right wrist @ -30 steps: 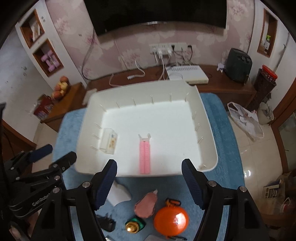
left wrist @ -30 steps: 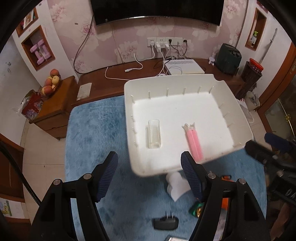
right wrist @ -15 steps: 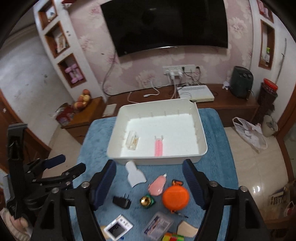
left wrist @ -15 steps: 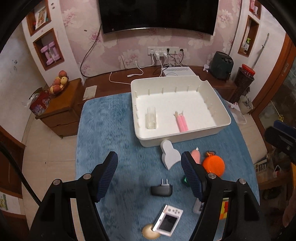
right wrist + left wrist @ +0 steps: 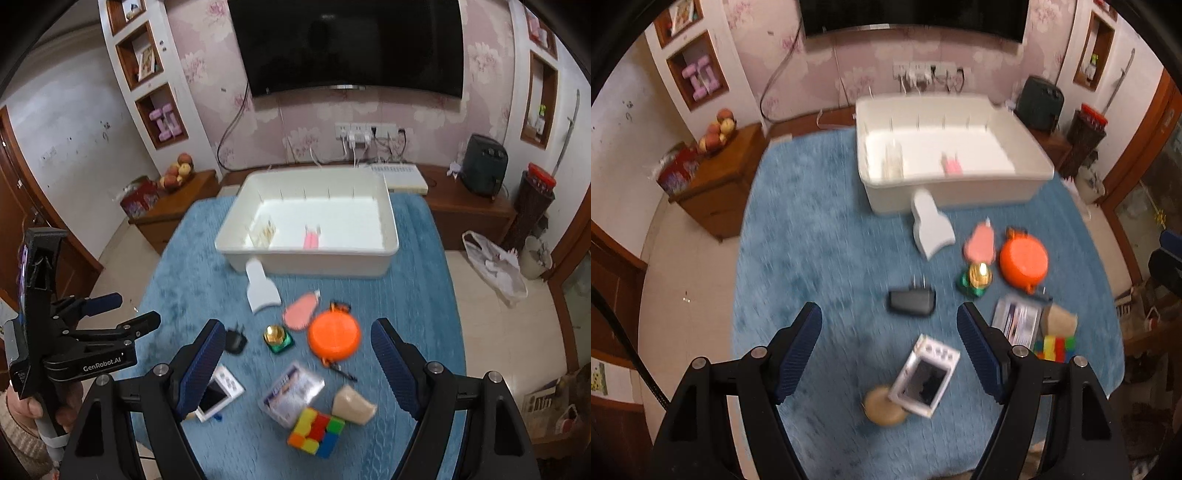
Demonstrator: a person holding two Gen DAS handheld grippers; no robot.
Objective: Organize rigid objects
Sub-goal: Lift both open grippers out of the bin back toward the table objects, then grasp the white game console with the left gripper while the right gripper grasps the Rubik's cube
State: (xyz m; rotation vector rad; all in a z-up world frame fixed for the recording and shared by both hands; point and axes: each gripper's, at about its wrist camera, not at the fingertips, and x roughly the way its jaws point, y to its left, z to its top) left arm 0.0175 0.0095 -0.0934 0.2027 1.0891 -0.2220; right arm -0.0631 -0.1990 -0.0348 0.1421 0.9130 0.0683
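Note:
A white bin stands at the far side of the blue cloth, with a clear box and a pink item inside. Loose on the cloth lie a white bottle shape, an orange disc, a black plug adapter, a small white camera and a colour cube. My left gripper hovers above the adapter and camera; its jaws are opening with nothing between them. My right gripper is open and empty above the orange disc and a green jar.
A clear packet, a tan wedge, a pink flat piece and a tan disc also lie on the cloth. A wooden cabinet stands to the left. A low wooden shelf runs along the wall behind the bin.
Both grippers have drawn back from over the bin toward the near side of the cloth. The bin looks smaller and farther, and several loose items have come into view.

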